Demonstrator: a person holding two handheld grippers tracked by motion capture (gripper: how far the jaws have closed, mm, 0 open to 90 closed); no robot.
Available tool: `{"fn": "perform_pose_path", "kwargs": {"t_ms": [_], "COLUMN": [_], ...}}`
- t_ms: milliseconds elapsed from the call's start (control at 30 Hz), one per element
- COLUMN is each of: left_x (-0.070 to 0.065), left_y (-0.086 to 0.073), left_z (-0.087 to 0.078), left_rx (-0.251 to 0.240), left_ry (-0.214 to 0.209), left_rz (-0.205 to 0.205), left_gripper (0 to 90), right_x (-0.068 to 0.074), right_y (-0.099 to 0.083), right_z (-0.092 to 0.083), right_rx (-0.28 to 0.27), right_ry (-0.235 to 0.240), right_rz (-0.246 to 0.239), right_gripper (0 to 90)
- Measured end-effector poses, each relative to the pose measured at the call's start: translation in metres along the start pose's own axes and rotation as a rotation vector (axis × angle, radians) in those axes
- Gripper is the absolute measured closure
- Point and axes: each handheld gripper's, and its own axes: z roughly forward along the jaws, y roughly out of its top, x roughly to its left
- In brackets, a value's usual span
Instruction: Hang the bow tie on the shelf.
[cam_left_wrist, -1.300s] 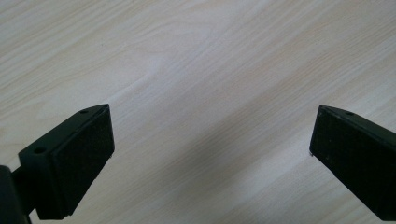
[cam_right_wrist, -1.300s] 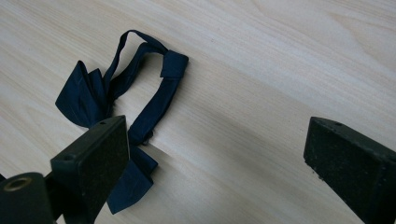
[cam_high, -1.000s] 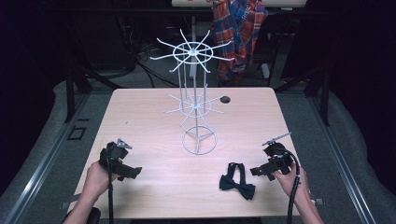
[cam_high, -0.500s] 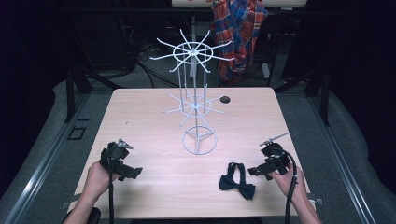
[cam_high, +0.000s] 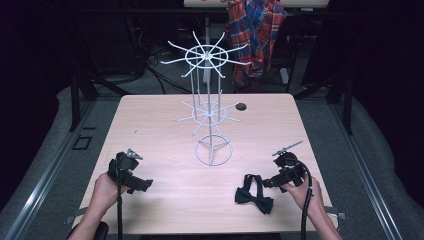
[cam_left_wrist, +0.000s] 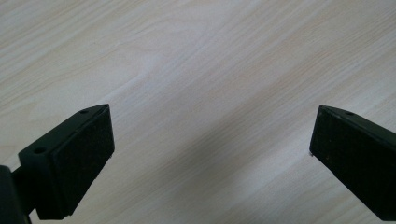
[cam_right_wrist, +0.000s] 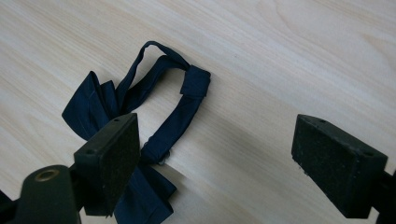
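Two tongs gaping over the counter (cam_high: 165, 125), right tongs (cam_right_wrist: 212, 154) just narrowing beside bow tie (cam_right_wrist: 140, 93) near front edge, left tongs (cam_left_wrist: 210, 154) empty.

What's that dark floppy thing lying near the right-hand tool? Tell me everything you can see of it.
It is a bow tie of dark navy, soft woven-looking cloth, lying flat on the pale wooden table near its front edge. It has a gathered, pleated bow and a narrow neck strap that curls away in a loose loop, with a small folded cloth sleeve on it. The right gripper hangs over it with jaws wide apart; one jaw hides part of the bow, and whether it touches the cloth I cannot tell.
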Motion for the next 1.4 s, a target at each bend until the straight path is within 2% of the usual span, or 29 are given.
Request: {"fn": "perform_pose_path", "kwargs": {"t_ms": [33, 100, 167, 233, 267, 300, 333, 367, 400, 433, 467, 500, 533, 700, 733, 767, 800, 900, 933, 1000, 1033, 1067, 1233, 1400], "left_x": [0.0, 0.0, 0.0, -0.001, -0.002, -0.003, -0.003, -0.003, -0.003, -0.003, -0.002, -0.002, -0.002, -0.002, -0.002, -0.002, -0.002, -0.002, -0.002, -0.002, -0.002, -0.002, -0.003, -0.003], "left_y": [0.0, 0.001, 0.002, 0.003, 0.004, 0.004, 0.004, 0.004, 0.004, 0.004, 0.004, 0.004, 0.004, 0.004, 0.004, 0.004, 0.004, 0.004, 0.004, 0.004, 0.004, 0.004, 0.004, 0.004], "left_z": [0.0, 0.001, 0.001, 0.004, 0.004, 0.004, 0.004, 0.004, 0.004, 0.004, 0.005, 0.005, 0.004, 0.003, 0.003, 0.003, 0.003, 0.004, 0.004, 0.005, 0.005, 0.005, 0.003, 0.003], "left_rx": [-0.002, -0.002, 0.001, 0.016, 0.021, 0.021, 0.022, 0.022, 0.022, 0.022, 0.024, 0.024, 0.024, 0.021, 0.021, 0.022, 0.022, 0.024, 0.028, 0.032, 0.036, 0.039, 0.031, 0.026], "left_ry": [0.001, -0.002, -0.002, -0.006, -0.005, -0.003, -0.002, -0.002, -0.001, -0.001, -0.001, 0.0, 0.0, 0.002, 0.003, 0.003, 0.002, 0.0, 0.0, 0.0, 0.002, 0.005, 0.009, 0.011], "left_rz": [-0.002, -0.004, -0.003, 0.006, 0.011, 0.016, 0.017, 0.018, 0.018, 0.018, 0.014, 0.014, 0.013, 0.018, 0.018, 0.019, 0.019, 0.017, 0.017, 0.019, 0.017, 0.019, 0.018, 0.018], "left_gripper": [0.0, 0.0, 0.0, 0.0, 0.0, 0.0, 0.0, 0.0, 0.0, 0.0, 0.0, 0.0, 0.0, 0.0, 0.0, 0.0, 0.0, 0.0, 0.0, 0.0, 0.0, 0.0, 0.0, 0.0], "right_x": [0.002, 0.006, 0.007, 0.008, 0.007, 0.007, 0.007, 0.005, 0.004, 0.004, 0.003, 0.004, 0.003, 0.009, 0.01, 0.01, 0.013, 0.016, 0.016, 0.018, 0.017, 0.018, 0.021, 0.023], "right_y": [0.002, 0.01, 0.012, 0.018, 0.02, 0.021, 0.024, 0.026, 0.027, 0.027, 0.029, 0.029, 0.029, 0.03, 0.031, 0.031, 0.032, 0.032, 0.032, 0.033, 0.032, 0.032, 0.032, 0.032], "right_z": [0.0, 0.007, 0.008, 0.015, 0.016, 0.018, 0.019, 0.02, 0.02, 0.02, 0.021, 0.022, 0.023, 0.029, 0.03, 0.032, 0.033, 0.036, 0.037, 0.038, 0.04, 0.041, 0.043, 0.047], "right_rx": [0.018, 0.019, 0.04, 0.068, 0.077, 0.079, 0.104, 0.099, 0.116, 0.116, 0.124, 0.115, 0.126, 0.112, 0.119, 0.109, 0.134, 0.133, 0.139, 0.179, 0.147, 0.149, 0.16, 0.166], "right_ry": [-0.011, -0.007, -0.009, -0.01, -0.025, -0.029, -0.014, -0.019, -0.008, -0.008, -0.008, -0.029, -0.017, 0.017, 0.005, 0.001, -0.012, -0.01, -0.032, -0.022, -0.037, -0.046, -0.067, -0.066], "right_rz": [-0.018, -0.042, -0.05, -0.069, -0.083, -0.079, -0.055, -0.067, -0.05, -0.05, -0.046, -0.048, -0.052, -0.039, -0.041, -0.061, -0.057, -0.047, -0.062, -0.042, -0.069, -0.077, -0.085, -0.088], "right_gripper": [15.6, 17.7, 18.2, 24.6, 27.2, 30.8, 34.7, 36.8, 41.1, 41.1, 45.8, 48.0, 49.5, 55.2, 55.9, 56.8, 57.0, 58.2, 59.0, 61.5, 62.2, 63.1, 67.4, 72.5]}}
